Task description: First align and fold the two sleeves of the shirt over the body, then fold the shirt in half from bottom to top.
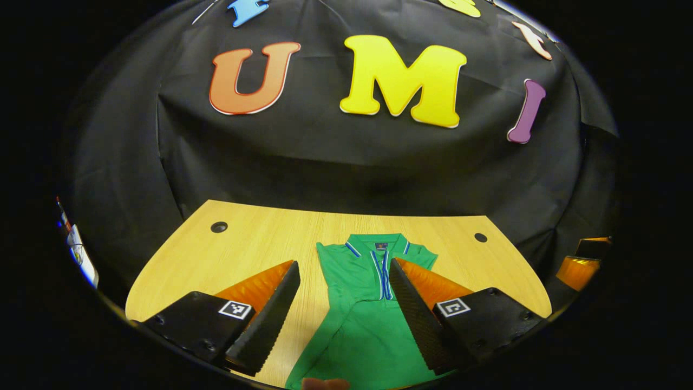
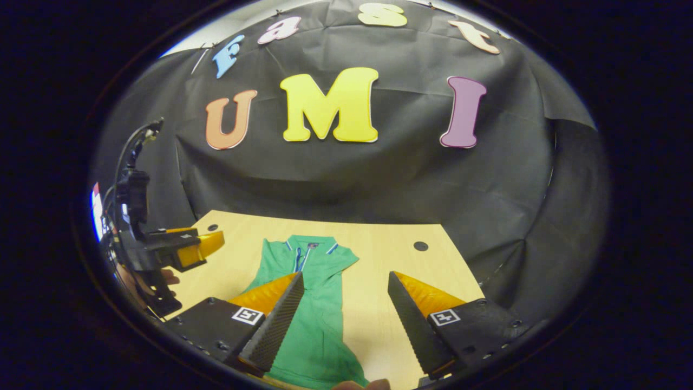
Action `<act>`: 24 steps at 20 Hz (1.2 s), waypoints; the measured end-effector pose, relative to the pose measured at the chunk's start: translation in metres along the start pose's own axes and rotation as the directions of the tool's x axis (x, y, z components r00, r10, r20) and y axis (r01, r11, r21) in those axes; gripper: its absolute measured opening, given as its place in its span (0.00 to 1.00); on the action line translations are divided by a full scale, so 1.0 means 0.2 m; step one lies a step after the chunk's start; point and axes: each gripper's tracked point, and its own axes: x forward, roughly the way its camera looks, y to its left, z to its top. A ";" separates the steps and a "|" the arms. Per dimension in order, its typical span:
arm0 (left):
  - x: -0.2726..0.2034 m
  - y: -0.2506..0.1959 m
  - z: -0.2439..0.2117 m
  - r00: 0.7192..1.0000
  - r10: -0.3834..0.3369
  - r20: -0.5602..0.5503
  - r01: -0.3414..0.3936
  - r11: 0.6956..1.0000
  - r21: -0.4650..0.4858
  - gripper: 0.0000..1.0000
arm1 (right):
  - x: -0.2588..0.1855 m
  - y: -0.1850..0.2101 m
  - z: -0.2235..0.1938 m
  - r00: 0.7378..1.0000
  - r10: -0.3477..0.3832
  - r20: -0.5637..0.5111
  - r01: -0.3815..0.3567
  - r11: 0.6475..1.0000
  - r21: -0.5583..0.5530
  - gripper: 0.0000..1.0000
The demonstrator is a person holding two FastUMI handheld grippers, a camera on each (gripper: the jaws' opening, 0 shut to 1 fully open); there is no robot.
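A green polo shirt (image 1: 360,319) lies flat on the wooden table (image 1: 254,249), collar at the far end, with blue-and-white stripes down the placket. It looks narrow, its sleeves apparently folded in over the body. My left gripper (image 1: 344,265) is open above the shirt's near half, one finger over bare wood, the other over the shirt's right side. In the right gripper view the shirt (image 2: 319,303) lies left of centre. My right gripper (image 2: 345,274) is open, its left finger over the shirt, its right finger over bare table (image 2: 379,254). The left gripper (image 2: 187,246) hovers at the table's left edge.
Two round cable holes (image 1: 218,227) (image 1: 481,237) sit near the table's far corners. Black cloth walls close in behind and beside the table. A hand (image 2: 162,279) holds the left gripper. Part of the right gripper (image 1: 579,271) shows at the far right.
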 end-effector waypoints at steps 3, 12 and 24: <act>-0.18 0.06 0.00 0.999 0.016 0.041 -0.017 0.999 0.035 1.00 | -0.07 0.02 -0.05 1.000 0.019 -0.012 -0.019 0.999 -0.028 0.96; -0.47 0.11 -0.40 0.998 0.000 -0.063 0.001 1.000 0.023 1.00 | -0.23 0.00 -0.47 0.987 0.036 -0.159 -0.046 0.997 -0.060 0.96; -0.60 0.24 -1.24 0.885 0.001 -0.465 0.011 1.000 0.025 1.00 | -0.15 -0.13 -1.22 0.882 -0.018 -0.471 -0.013 0.998 -0.064 0.96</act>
